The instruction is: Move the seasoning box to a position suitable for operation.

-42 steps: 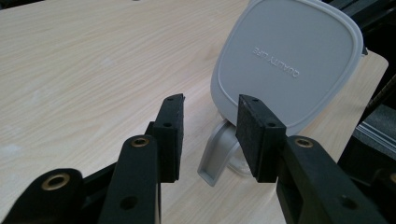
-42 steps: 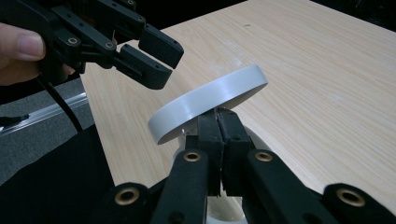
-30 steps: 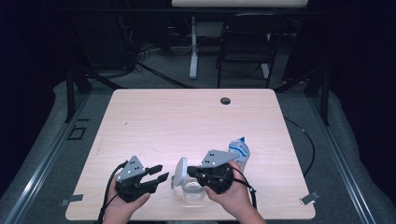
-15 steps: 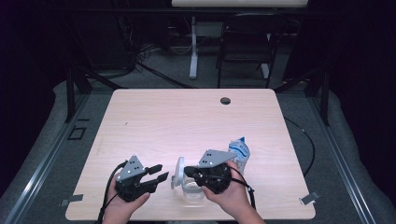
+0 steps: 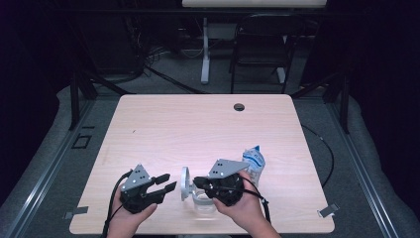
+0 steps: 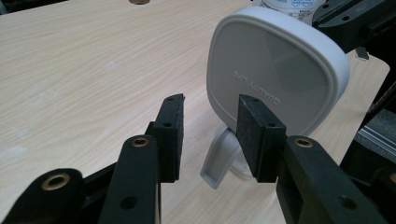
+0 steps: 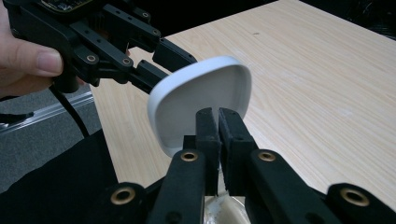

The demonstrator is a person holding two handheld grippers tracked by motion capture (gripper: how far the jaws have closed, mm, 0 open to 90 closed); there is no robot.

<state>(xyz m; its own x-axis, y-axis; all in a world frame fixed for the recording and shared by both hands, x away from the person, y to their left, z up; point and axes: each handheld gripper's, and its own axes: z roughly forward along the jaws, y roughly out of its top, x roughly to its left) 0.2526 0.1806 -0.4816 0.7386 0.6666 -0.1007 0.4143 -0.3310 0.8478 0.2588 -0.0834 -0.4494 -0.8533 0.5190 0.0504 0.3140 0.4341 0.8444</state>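
A white lid [image 5: 185, 183] is held upright over a clear container [image 5: 203, 201] at the table [image 5: 208, 129]'s six o'clock, gripped by the nearly closed right tool [image 5: 197, 181]; the left tool [image 5: 167, 182], open at nine o'clock, is judged poised to take it.

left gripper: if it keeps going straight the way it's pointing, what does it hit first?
Most likely the white lid, standing upright right ahead of the left gripper. Its open jaws frame the lid's grey hinge tab, so that tab may come first; depth is hard to judge. The right gripper sits just behind the lid.
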